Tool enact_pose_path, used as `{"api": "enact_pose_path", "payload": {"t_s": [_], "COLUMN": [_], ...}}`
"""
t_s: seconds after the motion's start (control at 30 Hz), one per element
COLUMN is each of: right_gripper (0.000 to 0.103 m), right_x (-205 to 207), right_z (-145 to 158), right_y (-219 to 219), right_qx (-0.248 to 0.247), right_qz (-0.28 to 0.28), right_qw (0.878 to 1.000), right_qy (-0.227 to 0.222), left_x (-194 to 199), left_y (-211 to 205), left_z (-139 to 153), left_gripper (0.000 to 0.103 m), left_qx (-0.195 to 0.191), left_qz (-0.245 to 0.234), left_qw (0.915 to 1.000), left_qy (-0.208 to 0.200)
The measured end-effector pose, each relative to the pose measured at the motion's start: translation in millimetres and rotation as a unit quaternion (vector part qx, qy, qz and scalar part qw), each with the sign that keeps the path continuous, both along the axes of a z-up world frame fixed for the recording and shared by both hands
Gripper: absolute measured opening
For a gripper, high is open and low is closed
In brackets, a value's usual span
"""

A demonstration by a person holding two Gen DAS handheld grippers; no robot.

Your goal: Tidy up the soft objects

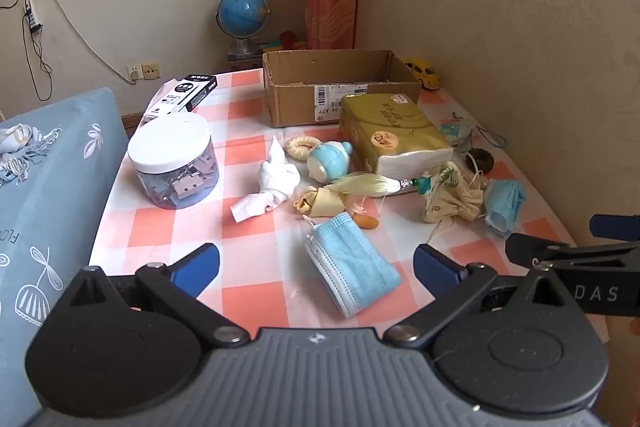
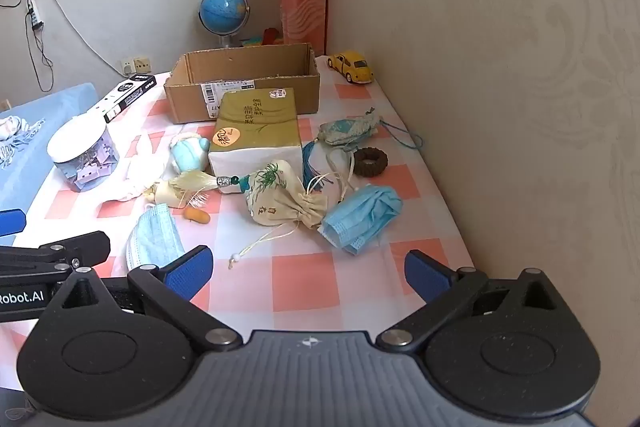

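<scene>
Blue-padded jaws of the left gripper (image 1: 316,267) stand spread wide with nothing between the pads; it hangs tilted down above the checked tablecloth (image 1: 248,291), and a folded blue face mask (image 1: 352,267) lies flat on the cloth in the gap, untouched. Right of that, the right gripper (image 2: 308,273) is likewise released and empty. Ahead of it lie a beige drawstring pouch (image 2: 280,199) and, just beside it, a crumpled blue mask (image 2: 362,217). A cardboard box (image 2: 248,91) sits open at the far end.
</scene>
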State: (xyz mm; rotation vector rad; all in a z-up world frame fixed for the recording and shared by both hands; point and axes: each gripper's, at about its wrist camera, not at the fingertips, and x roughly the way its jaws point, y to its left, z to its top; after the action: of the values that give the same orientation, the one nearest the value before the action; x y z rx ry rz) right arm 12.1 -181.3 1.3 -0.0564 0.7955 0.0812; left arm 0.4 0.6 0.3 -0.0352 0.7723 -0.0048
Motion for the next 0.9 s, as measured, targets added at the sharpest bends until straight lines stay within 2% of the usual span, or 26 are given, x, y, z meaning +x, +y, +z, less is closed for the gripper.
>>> {"api": "enact_pose_path", "payload": {"t_s": [0.3, 0.9], "right_gripper": [0.103, 0.103], "right_x": [0.0, -1.7], "right_z": [1.8, 3.1], "right_y": [0.6, 0.4], "right_qx": [0.002, 0.000], "right_qz": [-0.002, -0.001], "right_qw": [1.000, 1.000], "right_qy": [-0.003, -0.007], "left_x": [5.0, -2.1], "left_y": [-0.9, 0.4], "left_z": [1.0, 2.5], "left_gripper": [0.103, 0.103], "left_qx": [0.013, 0.011], "left_qz": [-0.001, 0.003], "left_qw": [0.9999, 0.9999], "left_qy": [0.000, -0.011]}}
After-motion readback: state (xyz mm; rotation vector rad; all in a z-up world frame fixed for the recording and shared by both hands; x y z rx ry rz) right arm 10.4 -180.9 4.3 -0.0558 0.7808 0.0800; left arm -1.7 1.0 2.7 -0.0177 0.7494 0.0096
